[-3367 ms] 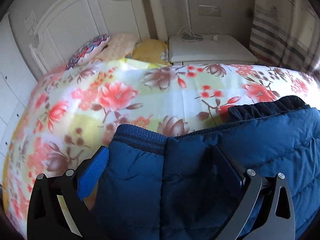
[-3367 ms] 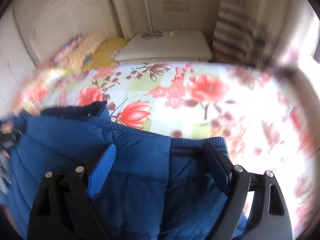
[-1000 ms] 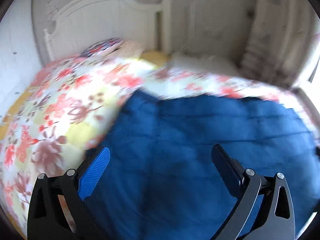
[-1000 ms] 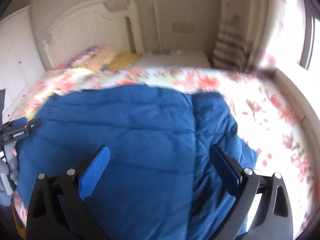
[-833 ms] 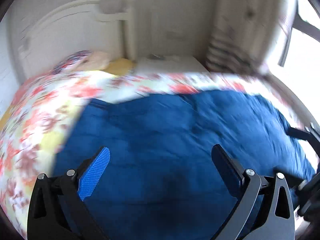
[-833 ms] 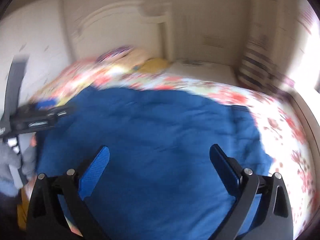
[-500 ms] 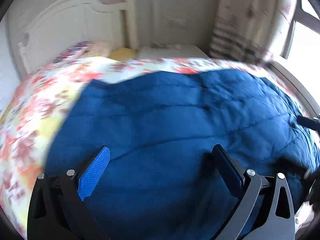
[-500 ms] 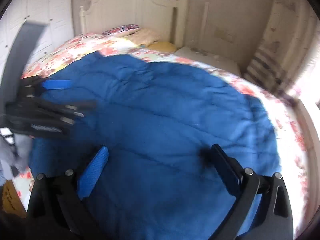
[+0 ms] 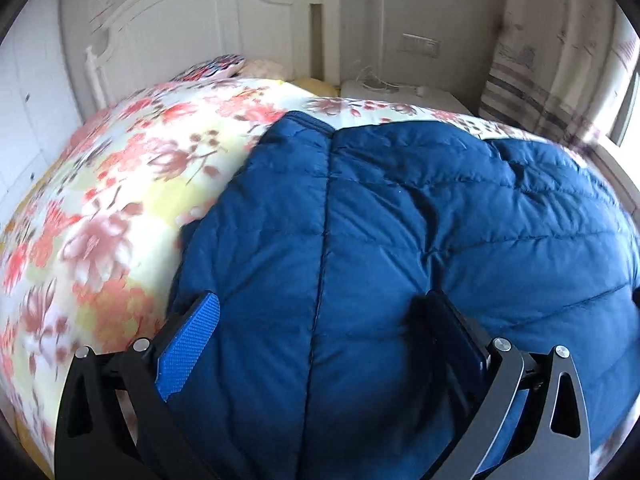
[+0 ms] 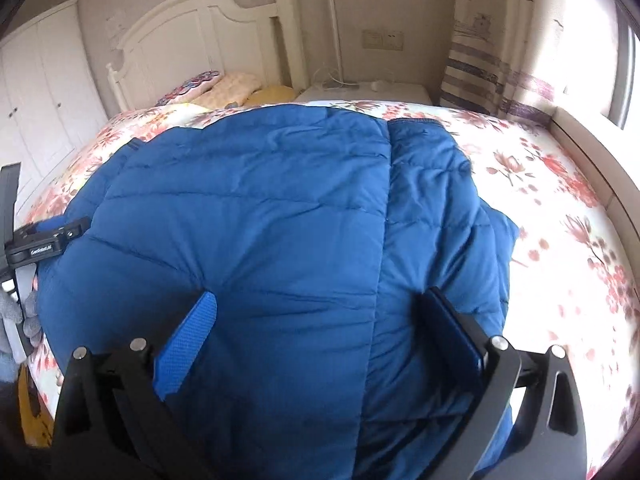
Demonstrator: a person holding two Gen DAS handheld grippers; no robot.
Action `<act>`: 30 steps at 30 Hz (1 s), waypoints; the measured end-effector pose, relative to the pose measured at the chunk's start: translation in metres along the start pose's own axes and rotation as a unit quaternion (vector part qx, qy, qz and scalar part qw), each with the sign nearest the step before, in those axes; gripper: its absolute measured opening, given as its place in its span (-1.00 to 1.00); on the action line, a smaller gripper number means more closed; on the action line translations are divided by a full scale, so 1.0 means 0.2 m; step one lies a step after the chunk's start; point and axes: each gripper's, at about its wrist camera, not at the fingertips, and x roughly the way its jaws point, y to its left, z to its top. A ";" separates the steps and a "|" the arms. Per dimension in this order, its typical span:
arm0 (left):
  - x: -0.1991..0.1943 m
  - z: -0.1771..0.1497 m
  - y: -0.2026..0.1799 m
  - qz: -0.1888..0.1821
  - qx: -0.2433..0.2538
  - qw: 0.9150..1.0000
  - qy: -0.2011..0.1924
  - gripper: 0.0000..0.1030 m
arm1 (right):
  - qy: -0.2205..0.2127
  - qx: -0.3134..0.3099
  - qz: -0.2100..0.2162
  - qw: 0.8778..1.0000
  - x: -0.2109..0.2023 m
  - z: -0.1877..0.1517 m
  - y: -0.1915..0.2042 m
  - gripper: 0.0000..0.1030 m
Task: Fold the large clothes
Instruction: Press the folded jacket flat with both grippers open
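While both grippers' jaws gape apart, the quilted blue jacket (image 10: 256, 216) lies folded.

Jacket (image 9: 400, 220) on bed (image 9: 120, 200), pillows (image 10: 224, 84) behind, nightstand (image 10: 360, 94) beyond

Deep blue against a flowered bed

The quilted jacket (image 10: 280, 220) is solid dark blue; the bedspread (image 9: 120, 200) is white and pale yellow with red and pink blossoms. Upper left of the frame, a white headboard (image 10: 192, 32); upper right, a cream curtain (image 10: 480, 68) with grey-purple stripes. Pillows (image 10: 236, 84) are peach, yellow and multicoloured; gripper pads (image 10: 186, 348) are bright blue.
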 end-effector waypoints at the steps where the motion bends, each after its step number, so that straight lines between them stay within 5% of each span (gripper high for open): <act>1: -0.05 -0.01 -0.01 -0.006 -0.006 1.000 -0.007 0.90 | -0.002 0.006 -0.013 1.000 -0.03 0.00 0.02 0.94; 7: -0.32 -0.08 -0.29 -0.090 0.051 0.993 -0.055 0.90 | -0.066 -0.058 0.047 0.995 -0.29 -0.06 0.30 0.94; 10: -0.22 -0.16 -0.49 -0.073 0.117 0.990 -0.024 0.91 | -0.057 -0.112 0.060 0.990 -0.27 -0.13 0.46 0.94; 12: -0.16 -0.21 -0.53 -0.056 0.123 0.990 -0.026 0.91 | -0.023 -0.145 0.025 0.989 -0.15 -0.18 0.52 0.95; 14: -0.15 -0.22 -0.52 -0.059 0.128 0.990 -0.025 0.91 | -0.039 -0.166 0.014 0.985 -0.13 -0.22 0.54 0.96; 19: -0.15 -0.21 -0.48 -0.073 0.126 0.989 -0.008 0.91 | -0.023 -0.158 0.008 0.987 -0.18 -0.19 0.50 0.95; 26: -0.15 -0.23 -0.48 -0.073 0.121 0.990 -0.010 0.91 | -0.013 -0.077 -0.054 0.995 -0.28 -0.23 0.18 0.95; 30: -0.15 -0.23 -0.47 -0.074 0.121 0.990 -0.009 0.91 | -0.013 -0.030 -0.018 0.999 -0.24 -0.29 0.05 0.95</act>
